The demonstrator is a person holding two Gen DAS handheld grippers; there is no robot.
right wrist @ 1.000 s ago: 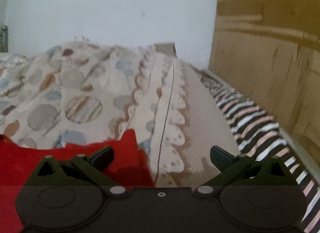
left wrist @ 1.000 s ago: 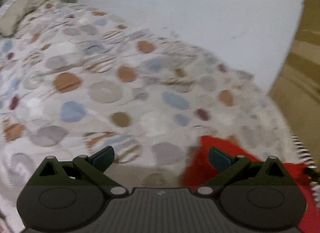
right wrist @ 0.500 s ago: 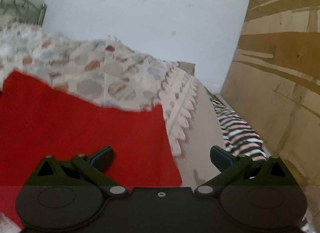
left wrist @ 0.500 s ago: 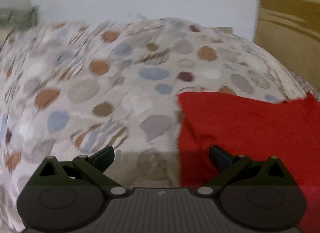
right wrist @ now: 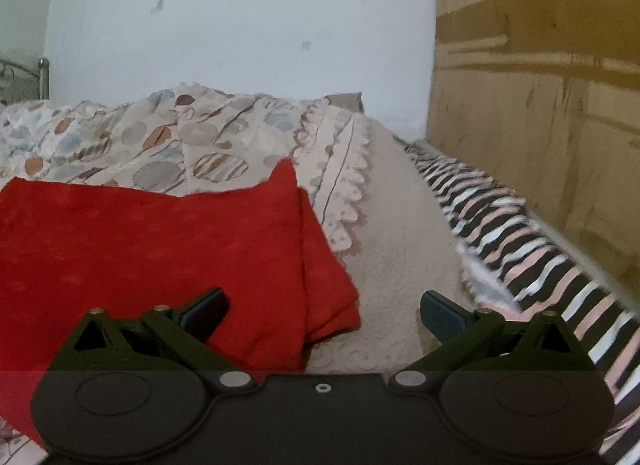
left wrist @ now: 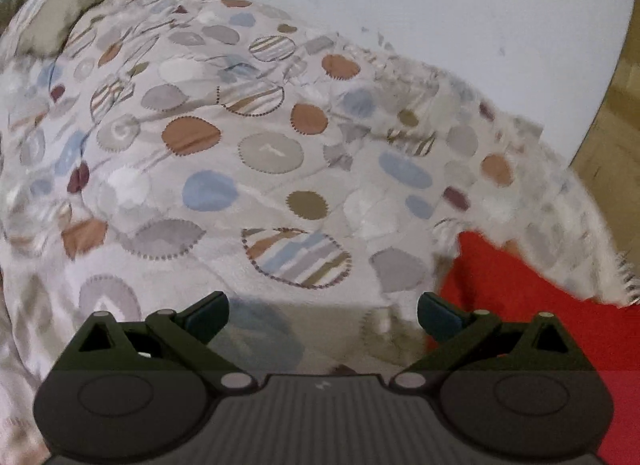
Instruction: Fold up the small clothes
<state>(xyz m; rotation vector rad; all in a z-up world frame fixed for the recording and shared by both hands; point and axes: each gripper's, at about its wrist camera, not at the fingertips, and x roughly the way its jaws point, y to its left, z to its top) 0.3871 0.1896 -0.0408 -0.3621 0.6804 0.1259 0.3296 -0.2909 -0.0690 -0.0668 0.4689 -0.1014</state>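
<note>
A red cloth (right wrist: 152, 241) lies folded on the bed, with a second layer showing along its right edge. My right gripper (right wrist: 324, 311) is open just above its near right corner, the left finger over the red fabric and the right finger over the beige cover. In the left wrist view the red cloth (left wrist: 520, 305) shows at the lower right. There my left gripper (left wrist: 322, 313) hangs open over the patterned bedspread, its right finger at the cloth's left edge. Nothing is held in either gripper.
A bedspread (left wrist: 240, 145) with coloured dots covers the bed and bunches up behind the cloth. A striped sheet (right wrist: 540, 257) runs along the right side by a wooden wall (right wrist: 540, 105). A white wall (right wrist: 240, 25) stands behind; a metal bed frame (right wrist: 40, 77) is far left.
Both views have swung: the left camera turned left, so the red cloth slid to its lower right. The right camera shifted, showing the cloth's folded right edge. Both grippers stayed open.
</note>
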